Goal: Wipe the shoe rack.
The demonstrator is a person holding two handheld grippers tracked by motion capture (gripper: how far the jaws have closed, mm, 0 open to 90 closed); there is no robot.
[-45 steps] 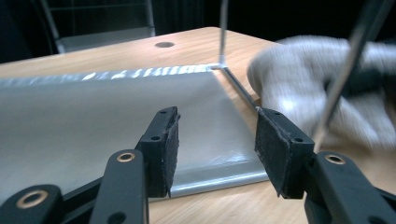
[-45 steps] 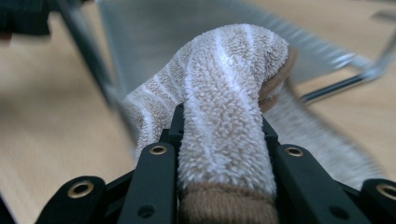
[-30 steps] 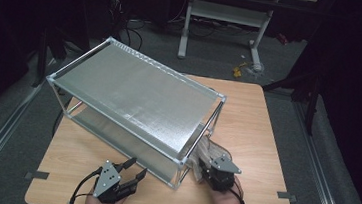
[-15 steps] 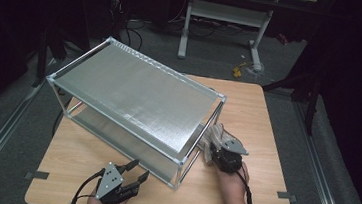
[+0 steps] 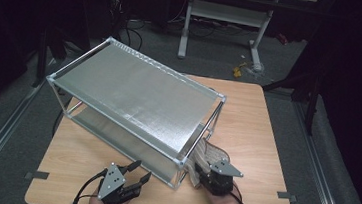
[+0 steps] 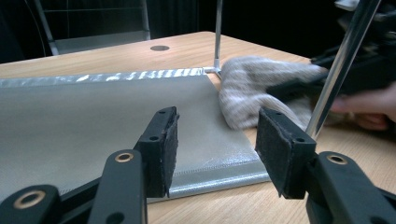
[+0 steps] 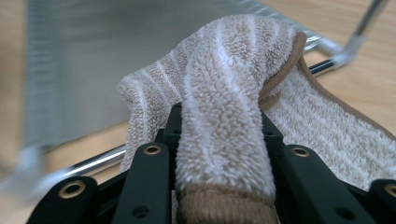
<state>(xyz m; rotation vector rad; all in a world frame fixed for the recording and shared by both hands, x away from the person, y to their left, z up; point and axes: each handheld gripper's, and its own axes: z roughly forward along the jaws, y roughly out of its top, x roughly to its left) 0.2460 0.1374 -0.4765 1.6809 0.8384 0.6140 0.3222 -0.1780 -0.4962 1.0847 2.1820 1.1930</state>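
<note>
A silver two-tier rack [image 5: 134,92] stands at an angle on the wooden table [image 5: 265,140]. By its near right post lies a beige striped towel [image 5: 209,152], partly on the lower shelf [image 6: 93,112]. My right gripper [image 5: 201,168] is shut on a bunched fold of this towel [image 7: 224,70], which fills the gap between the jaws; those jaws have just been opening a little. My left gripper [image 5: 140,170] stands open at the rack's near edge, nothing between its pads [image 6: 170,140]. From there the towel [image 6: 261,88] lies behind the chrome post [image 6: 336,70].
The rack takes up the left and middle of the table. Bare wood lies to its right. Grey tape marks [image 5: 285,196] sit near the front corners. White legs of another table [image 5: 221,25] and cables stand on the dark floor behind.
My right gripper went forward along the rack's right side, then drew back toward the near edge with the towel. The left gripper has kept still.
</note>
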